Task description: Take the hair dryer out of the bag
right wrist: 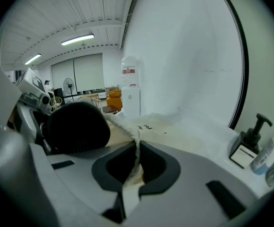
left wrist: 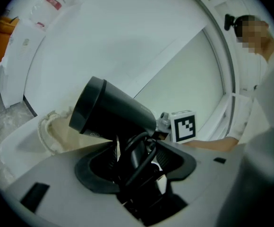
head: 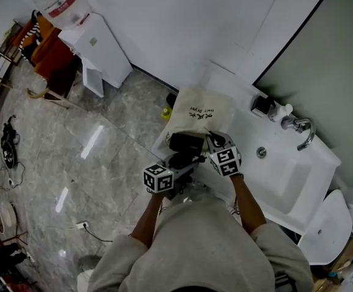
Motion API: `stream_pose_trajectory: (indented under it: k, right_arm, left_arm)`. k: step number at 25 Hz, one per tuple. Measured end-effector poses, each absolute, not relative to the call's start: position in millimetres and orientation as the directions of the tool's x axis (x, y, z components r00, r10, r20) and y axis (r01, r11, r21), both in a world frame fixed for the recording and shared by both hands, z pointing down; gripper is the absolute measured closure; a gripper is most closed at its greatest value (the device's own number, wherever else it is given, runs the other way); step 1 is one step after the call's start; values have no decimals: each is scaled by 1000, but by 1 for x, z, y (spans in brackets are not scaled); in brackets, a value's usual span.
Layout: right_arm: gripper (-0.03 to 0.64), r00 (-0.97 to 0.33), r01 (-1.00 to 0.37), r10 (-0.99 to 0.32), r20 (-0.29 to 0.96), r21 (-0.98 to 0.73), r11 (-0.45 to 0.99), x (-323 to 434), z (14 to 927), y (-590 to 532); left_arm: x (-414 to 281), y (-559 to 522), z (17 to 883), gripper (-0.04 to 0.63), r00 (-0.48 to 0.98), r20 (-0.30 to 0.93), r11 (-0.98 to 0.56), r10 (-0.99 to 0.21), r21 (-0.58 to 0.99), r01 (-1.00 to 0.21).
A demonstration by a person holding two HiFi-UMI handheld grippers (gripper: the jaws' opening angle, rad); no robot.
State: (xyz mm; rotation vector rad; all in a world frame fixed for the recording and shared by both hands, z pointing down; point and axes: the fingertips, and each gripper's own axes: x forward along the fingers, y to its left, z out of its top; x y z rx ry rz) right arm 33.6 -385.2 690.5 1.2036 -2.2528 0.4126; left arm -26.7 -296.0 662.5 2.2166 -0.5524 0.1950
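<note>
Two grips: left claw (left wrist: 134,155) clamps hair dryer (left wrist: 111,112), right claw (right wrist: 138,162) pinches bag (head: 210,102) printed "Hair Dryer"

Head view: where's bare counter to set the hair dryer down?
Bare: the counter strip between the bag and the sink basin; the basin is empty too. Crowded: soap dispenser and faucet at the back; left gripper with the hair dryer and right gripper at the bag's mouth.

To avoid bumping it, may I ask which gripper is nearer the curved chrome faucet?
Right. The right gripper, pinching the cream cloth bag, is left of the curved chrome faucet; the left gripper, holding the black hair dryer, is farther left.
</note>
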Motion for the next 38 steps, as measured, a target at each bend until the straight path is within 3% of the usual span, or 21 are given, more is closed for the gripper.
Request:
stream_pose_trajectory:
  k: [7,18,25,27,33,38]
  right_arm:
    - [600,-457,-829,-659,597,-18,559,34,697,-386]
    - [591,-464,-819,-640,613,-22,573,28,706,-376]
    - [423,-530,-790,-614,585,-76,608,18,704,-368]
    - [413,-538,-787,-628,562,-69,613,19,700,-369]
    - [411,-541,-805,-670,508,-82,588,32,664,-363]
    - [486,-499,-855,-755,425,-98,510,58,627,-363]
  left_arm:
    - [-24,-315,618,339,913,109,-612,-392,711,-347]
    - [-16,-356,570,339,902,2,-664,-432,676,-320]
    - [-12,-377,551,339,896,-31,-691,-443,650,-318]
    - [-10,-380,547,339,897,-39,-700,-440,641,-315]
    - [-4,-388,534,339,901,-66,-721,-428,627,-296]
    - [-3,-388,525,339,905,-74,-741,-418,605,-292]
